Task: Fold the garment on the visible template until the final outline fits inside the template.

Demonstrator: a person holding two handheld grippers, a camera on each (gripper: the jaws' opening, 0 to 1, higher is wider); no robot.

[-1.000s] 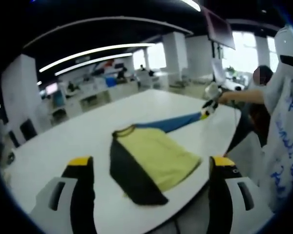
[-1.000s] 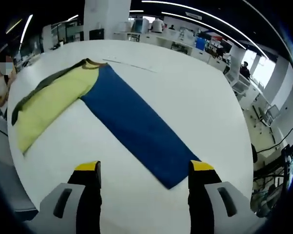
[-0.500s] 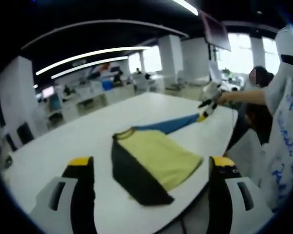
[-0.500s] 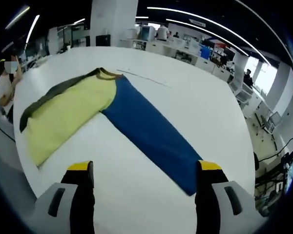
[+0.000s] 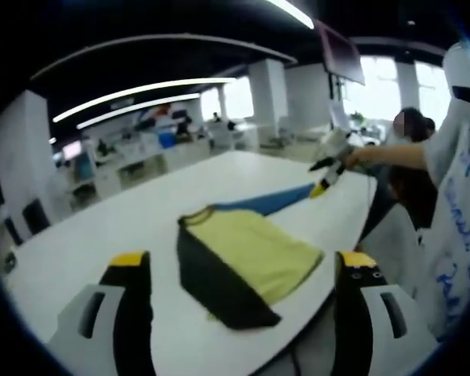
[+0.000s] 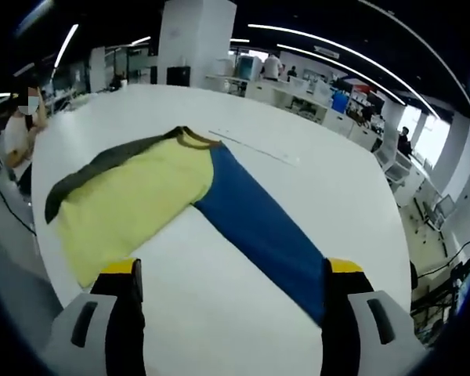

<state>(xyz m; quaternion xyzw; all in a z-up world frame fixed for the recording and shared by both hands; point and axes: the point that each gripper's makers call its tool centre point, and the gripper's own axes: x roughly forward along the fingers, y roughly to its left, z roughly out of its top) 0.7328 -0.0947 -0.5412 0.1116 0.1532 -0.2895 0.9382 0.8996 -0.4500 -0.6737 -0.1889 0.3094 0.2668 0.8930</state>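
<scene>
Since 1 second ago the right tongs [image 6: 229, 270] have drawn back from the garment, so that the blue sleeve's end, then lying between the jaws, now runs behind the right-hand jaw and is cut off there. Both jaws of the right tongs stand wide apart, gripping nothing.

In the right gripper view the yellow, blue and dark grey long-sleeved fabric garment [image 6: 160, 200] lies flat on the large white table [image 6: 313, 188], its yellow body toward the near edge, its blue sleeve [image 6: 262, 235] stretched out along the top. A thin dark line [image 6: 254, 147] marks the table beyond the collar; whether it belongs to the template I cannot tell.

The left tongs [image 5: 243, 270] also stand wide and hold nothing. In the left gripper view the garment [image 5: 247, 254] lies ahead near the table's edge [image 5: 102, 227], blurred, and the right tongs [image 5: 327, 167] hang above the sleeve's far end; whether they touch it is too small to make out.
</scene>
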